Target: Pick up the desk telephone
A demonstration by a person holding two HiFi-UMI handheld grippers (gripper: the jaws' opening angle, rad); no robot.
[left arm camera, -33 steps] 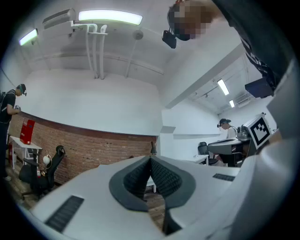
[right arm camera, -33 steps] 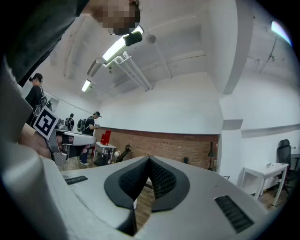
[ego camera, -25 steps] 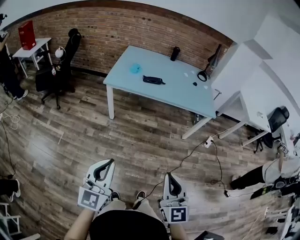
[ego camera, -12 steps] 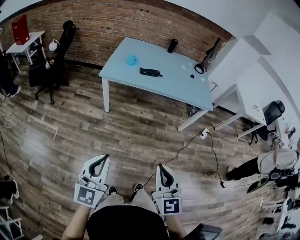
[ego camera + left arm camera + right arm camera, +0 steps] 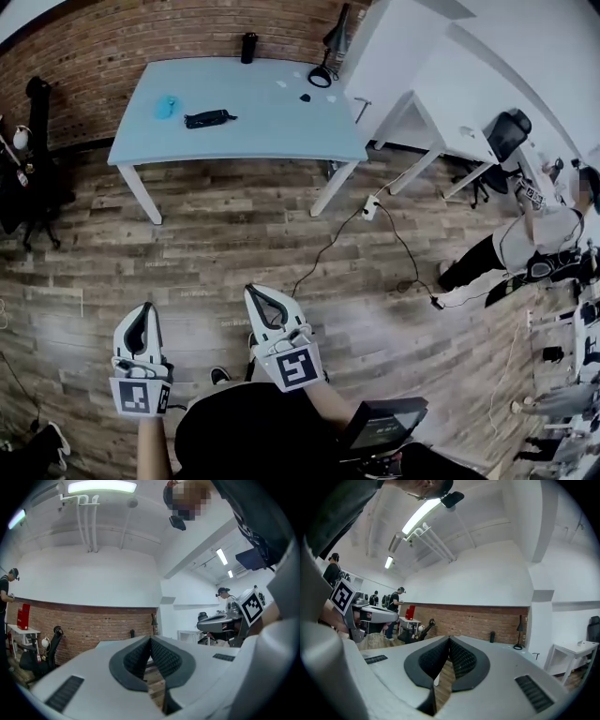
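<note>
Likely light, stiff, slick: take the telephone (image 5: 211, 118) on the table (image 5: 281, 127) mid-body; left gripper (image 5: 141, 314) and right gripper (image 5: 258, 296) closed, empty

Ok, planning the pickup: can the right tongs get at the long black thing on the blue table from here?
Probably not yet: the right tongs, shut, sit near the body, and the black thing lies on the table far across open floor.
</note>
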